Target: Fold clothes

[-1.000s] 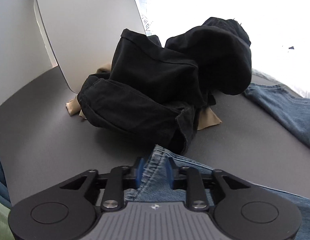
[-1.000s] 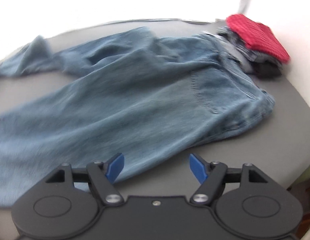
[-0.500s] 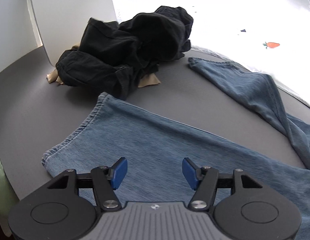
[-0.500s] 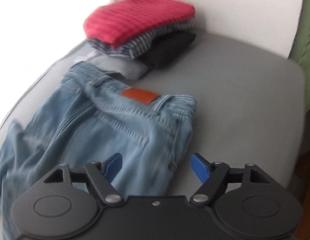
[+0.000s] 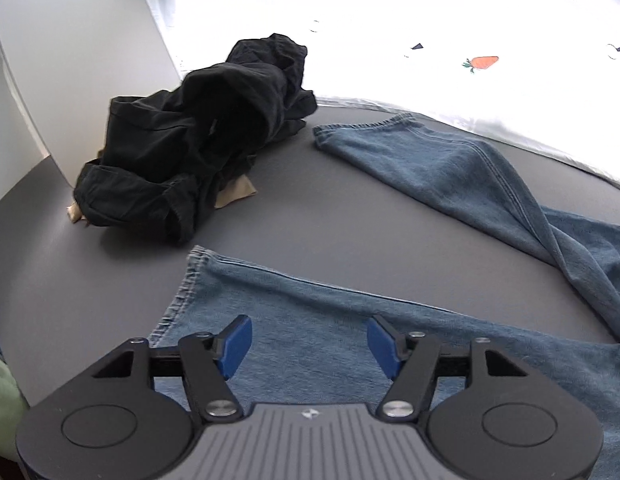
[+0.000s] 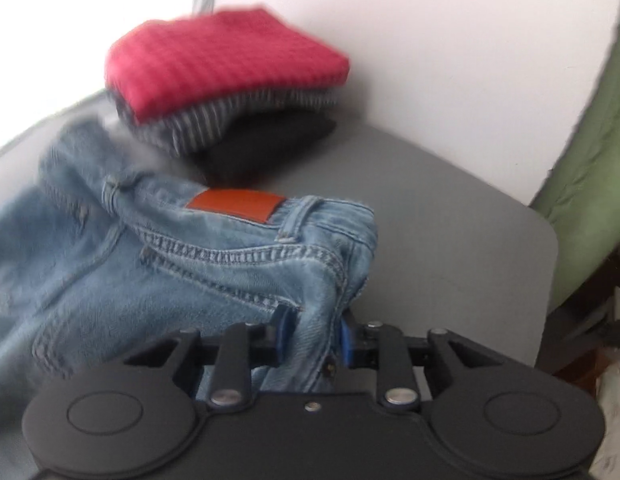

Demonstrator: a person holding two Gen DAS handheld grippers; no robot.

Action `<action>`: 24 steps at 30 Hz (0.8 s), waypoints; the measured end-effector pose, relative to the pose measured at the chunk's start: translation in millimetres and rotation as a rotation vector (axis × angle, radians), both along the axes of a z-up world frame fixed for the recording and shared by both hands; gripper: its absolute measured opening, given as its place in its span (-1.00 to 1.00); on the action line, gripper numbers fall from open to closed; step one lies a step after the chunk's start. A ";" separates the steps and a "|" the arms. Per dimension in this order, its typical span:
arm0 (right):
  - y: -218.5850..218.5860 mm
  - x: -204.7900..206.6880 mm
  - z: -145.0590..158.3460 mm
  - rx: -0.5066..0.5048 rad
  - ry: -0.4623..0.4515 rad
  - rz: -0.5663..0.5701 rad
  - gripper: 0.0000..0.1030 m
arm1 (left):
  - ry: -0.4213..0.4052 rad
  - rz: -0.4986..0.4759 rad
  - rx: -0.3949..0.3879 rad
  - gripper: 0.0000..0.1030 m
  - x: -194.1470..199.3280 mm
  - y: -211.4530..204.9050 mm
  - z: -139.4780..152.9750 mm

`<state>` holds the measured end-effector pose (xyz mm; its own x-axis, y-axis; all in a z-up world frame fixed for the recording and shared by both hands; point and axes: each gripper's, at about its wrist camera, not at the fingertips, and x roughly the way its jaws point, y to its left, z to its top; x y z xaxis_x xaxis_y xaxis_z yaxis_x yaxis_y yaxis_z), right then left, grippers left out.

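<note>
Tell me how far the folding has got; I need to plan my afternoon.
Done: a folded stack, red on top, sits by the wall. In hand: the jeans lie spread on the grey table, legs apart; the right tongs grip the waistband edge, while the left tongs hover open over one leg's hem. Left: folding the jeans, then the crumpled black garment and the tan fabric under it.

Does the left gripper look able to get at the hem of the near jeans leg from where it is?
Probably yes. The left gripper is open above the jeans leg, and the hem lies flat on the table just left of it, with nothing on top.
</note>
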<state>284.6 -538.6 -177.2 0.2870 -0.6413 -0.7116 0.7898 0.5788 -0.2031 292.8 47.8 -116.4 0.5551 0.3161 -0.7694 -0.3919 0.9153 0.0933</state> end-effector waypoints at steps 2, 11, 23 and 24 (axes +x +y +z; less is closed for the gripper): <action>3.7 -0.4 -0.5 -0.034 0.032 0.016 0.17 | 0.028 -0.020 0.011 0.35 4.3 -1.7 -4.9; 79.7 28.2 25.2 -0.121 0.030 0.168 0.56 | 0.076 -0.003 -0.034 0.41 22.8 37.7 -16.8; 316.0 180.0 34.1 0.136 -0.032 0.846 0.78 | 0.171 0.009 -0.184 0.48 89.8 132.4 -65.2; 337.5 192.7 34.5 0.143 -0.030 0.913 0.80 | 0.192 0.005 -0.202 0.48 97.0 139.4 -71.7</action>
